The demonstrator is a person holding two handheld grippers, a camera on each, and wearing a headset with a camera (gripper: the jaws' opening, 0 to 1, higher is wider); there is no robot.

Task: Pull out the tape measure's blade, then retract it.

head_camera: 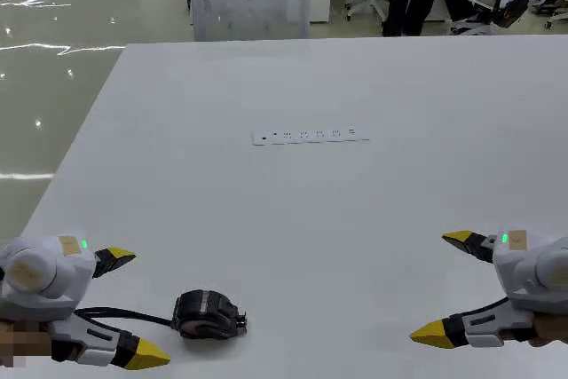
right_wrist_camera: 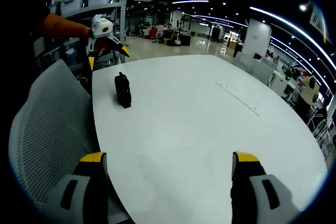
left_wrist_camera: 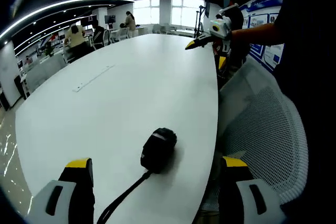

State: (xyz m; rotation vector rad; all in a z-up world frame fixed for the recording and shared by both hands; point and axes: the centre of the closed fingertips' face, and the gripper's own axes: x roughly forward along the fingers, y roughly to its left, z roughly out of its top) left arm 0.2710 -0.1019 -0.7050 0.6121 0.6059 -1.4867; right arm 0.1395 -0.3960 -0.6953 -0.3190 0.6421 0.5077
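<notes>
Near table (head_camera: 311,219) edge, tape measure (head_camera: 207,314) lies free (left tongs (head_camera: 133,306), right tongs (head_camera: 441,286) gape empty).

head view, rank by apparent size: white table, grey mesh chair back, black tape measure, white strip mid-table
1. white table
2. grey mesh chair back
3. black tape measure
4. thin white strip, longer but slimmer, so nearly tied
</notes>
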